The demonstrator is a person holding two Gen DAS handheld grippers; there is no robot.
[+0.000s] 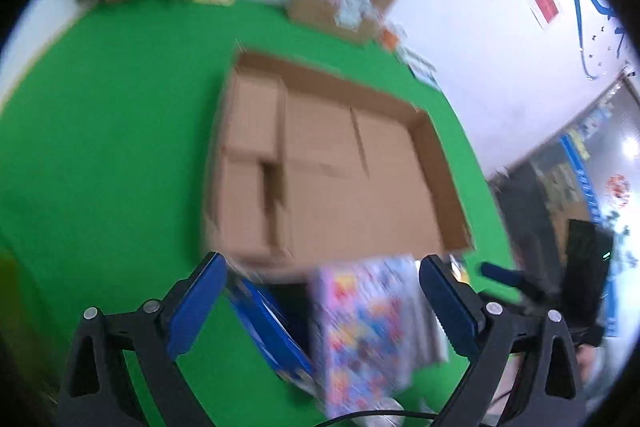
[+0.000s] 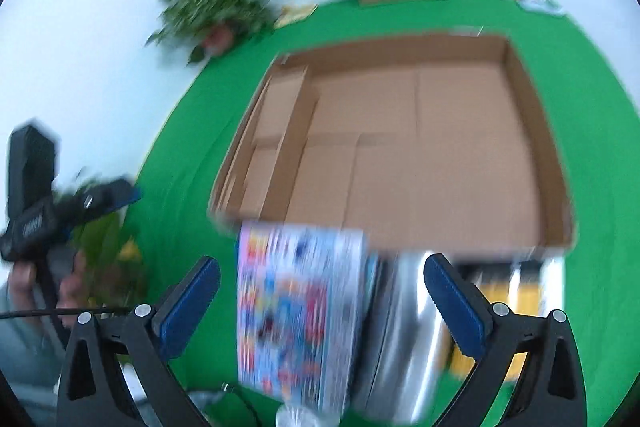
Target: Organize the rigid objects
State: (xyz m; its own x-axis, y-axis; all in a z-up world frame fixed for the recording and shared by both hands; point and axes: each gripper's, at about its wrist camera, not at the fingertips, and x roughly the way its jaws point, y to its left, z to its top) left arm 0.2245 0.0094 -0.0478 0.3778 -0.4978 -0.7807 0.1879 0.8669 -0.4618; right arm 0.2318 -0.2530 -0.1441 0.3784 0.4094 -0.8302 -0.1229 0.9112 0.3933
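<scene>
Here we approach the colourful box (image 2: 298, 311) with both grippers spread and empty.

The colourful box lies at lower centre of the right wrist view, between the blue fingers of the right gripper (image 2: 320, 301), just beside a silver item (image 2: 408, 339) and a yellow-and-black package (image 2: 508, 299), near the front edge of the open cardboard tray (image 2: 556, 187) on the green tabletop (image 2: 600, 131). We judge it stiff, light and smooth-faced, likely slippery; we would grip across its narrow sides near mid-length. The left gripper (image 1: 320, 297), fingers apart, holds nothing. Motion blur hides finer detail.
</scene>
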